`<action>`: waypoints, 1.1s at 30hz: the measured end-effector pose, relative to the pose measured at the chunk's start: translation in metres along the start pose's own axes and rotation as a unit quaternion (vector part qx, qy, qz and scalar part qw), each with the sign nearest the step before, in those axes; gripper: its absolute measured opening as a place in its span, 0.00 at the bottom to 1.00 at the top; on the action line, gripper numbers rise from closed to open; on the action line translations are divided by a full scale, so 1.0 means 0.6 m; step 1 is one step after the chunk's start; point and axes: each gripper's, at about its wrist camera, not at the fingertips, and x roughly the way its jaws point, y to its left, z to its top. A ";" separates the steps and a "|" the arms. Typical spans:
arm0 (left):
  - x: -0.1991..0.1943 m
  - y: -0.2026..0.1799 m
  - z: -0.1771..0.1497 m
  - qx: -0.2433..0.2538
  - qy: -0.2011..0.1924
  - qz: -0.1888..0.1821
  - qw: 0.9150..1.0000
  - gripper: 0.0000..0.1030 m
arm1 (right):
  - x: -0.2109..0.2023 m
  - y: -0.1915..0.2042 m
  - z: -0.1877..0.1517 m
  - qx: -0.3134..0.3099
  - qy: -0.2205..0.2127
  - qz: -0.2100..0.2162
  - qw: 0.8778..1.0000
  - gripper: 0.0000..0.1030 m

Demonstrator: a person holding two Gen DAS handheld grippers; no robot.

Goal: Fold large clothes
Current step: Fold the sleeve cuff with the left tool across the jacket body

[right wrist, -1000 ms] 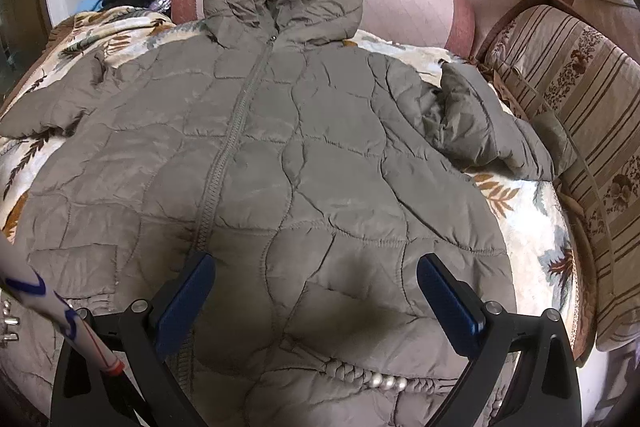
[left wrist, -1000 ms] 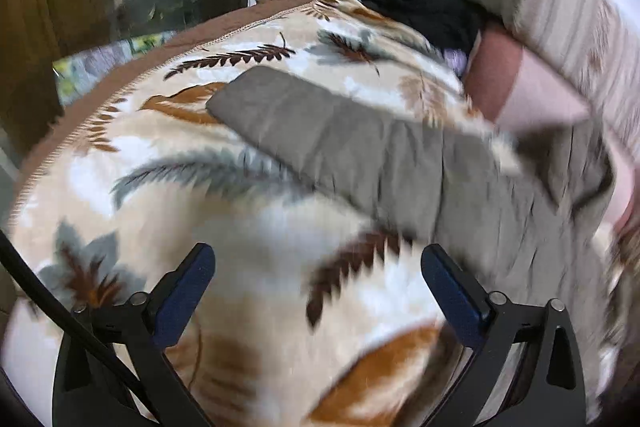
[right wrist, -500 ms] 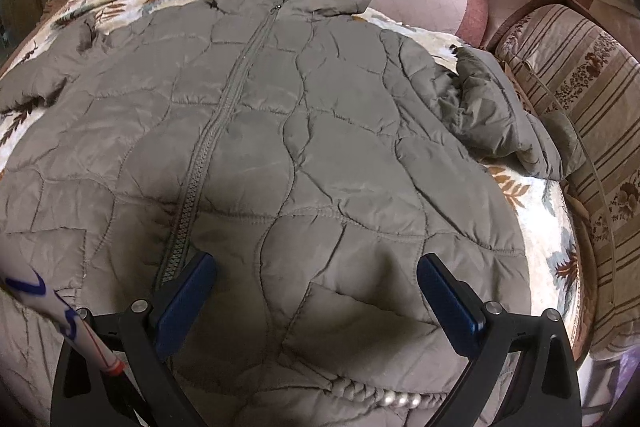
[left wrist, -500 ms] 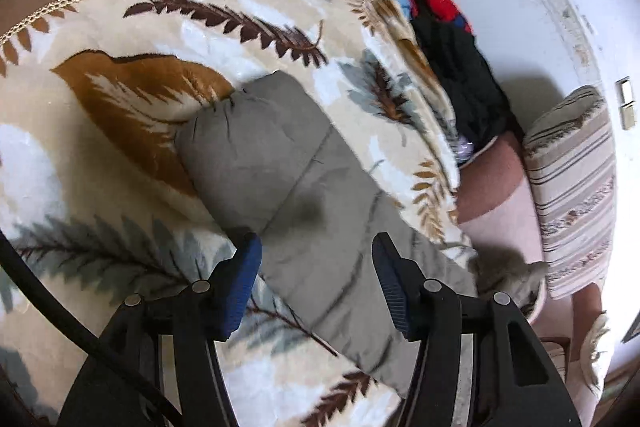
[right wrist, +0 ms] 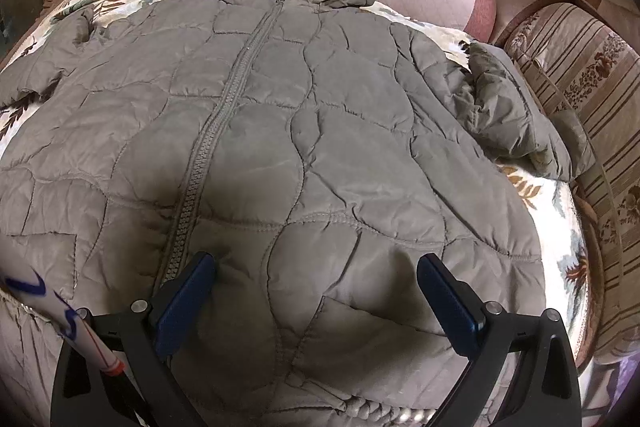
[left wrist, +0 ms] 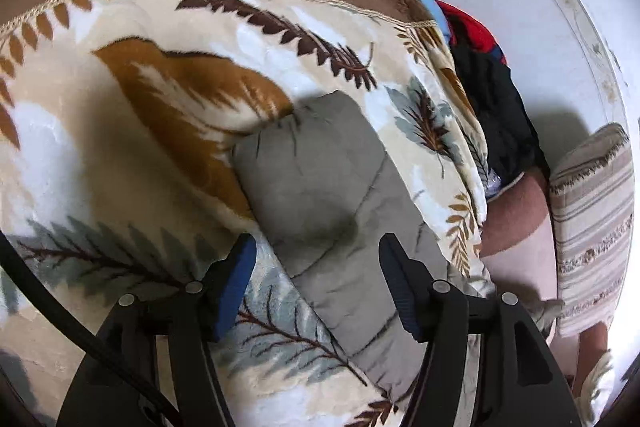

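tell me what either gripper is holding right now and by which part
Nothing is held. The left gripper straddles the jacket's sleeve, its fingers opening. The right gripper hovers open over the jacket front.

The quilted jacket (right wrist: 320, 131) is olive-grey. The blanket (left wrist: 120, 131) is cream with brown and grey-blue leaves. Cushions (right wrist: 580, 75) are beige-striped.

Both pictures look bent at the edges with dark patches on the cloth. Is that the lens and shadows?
Yes. Left wrist view: fisheye bulge, black corners, a soft shadow on the jacket sleeve ahead of the left gripper, white glare on the wall. Right wrist view: same bulge, a gripper shadow beside the zipper on the jacket, sharp overall.
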 end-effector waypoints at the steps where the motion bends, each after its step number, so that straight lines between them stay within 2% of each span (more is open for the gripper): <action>1: 0.008 0.000 -0.002 -0.005 0.006 -0.007 1.000 0.62 | -0.001 0.000 0.000 -0.001 0.000 0.000 1.000 1.00; 3: 0.030 -0.008 -0.008 -0.008 0.027 -0.027 0.999 0.62 | -0.002 0.001 -0.001 -0.006 -0.002 -0.001 1.000 1.00; 4: 0.036 -0.013 -0.012 -0.001 0.031 -0.025 0.999 0.62 | -0.002 0.001 -0.001 -0.007 -0.003 -0.001 1.000 1.00; 5: 0.042 -0.024 -0.015 0.011 0.033 -0.014 0.999 0.62 | -0.001 0.000 -0.001 -0.006 -0.002 0.000 1.000 1.00; 6: 0.048 -0.038 -0.019 0.029 0.030 0.009 0.999 0.57 | 0.000 0.000 -0.001 -0.004 -0.001 0.001 1.000 1.00; 7: 0.050 -0.045 -0.021 0.037 0.029 0.022 0.999 0.37 | 0.000 0.000 -0.002 -0.003 -0.001 0.001 1.000 1.00; 9: 0.052 -0.060 -0.025 0.043 0.041 0.032 0.998 0.17 | 0.000 0.001 -0.002 -0.003 -0.001 0.000 1.000 1.00; 10: 0.047 -0.068 -0.026 0.050 0.037 0.038 0.997 0.12 | -0.002 0.001 -0.002 -0.004 -0.003 -0.001 1.000 1.00; 14: -0.009 -0.130 -0.051 0.104 0.018 0.022 0.994 0.10 | -0.013 -0.001 -0.005 -0.005 -0.014 0.006 1.000 0.99; 18: -0.063 -0.213 -0.096 0.151 0.019 -0.031 0.988 0.09 | -0.027 -0.009 -0.008 0.002 -0.029 0.019 0.999 0.99; 20: -0.082 -0.265 -0.136 0.181 0.033 -0.064 0.981 0.09 | -0.038 -0.014 -0.011 0.009 -0.039 0.026 0.999 0.99; 25: -0.092 -0.384 -0.277 0.262 0.084 -0.124 0.953 0.09 | -0.069 -0.036 -0.018 0.030 -0.066 0.033 0.997 0.99; 27: -0.082 -0.421 -0.345 0.292 0.107 -0.136 0.941 0.09 | -0.076 -0.048 -0.022 0.038 -0.071 0.032 0.996 0.99; 30: -0.049 -0.450 -0.429 0.309 0.153 -0.147 0.927 0.09 | -0.086 -0.074 -0.032 0.057 -0.075 0.031 0.995 0.99; 33: -0.007 -0.462 -0.507 0.311 0.198 -0.147 0.918 0.09 | -0.091 -0.099 -0.041 0.075 -0.077 0.029 0.994 0.99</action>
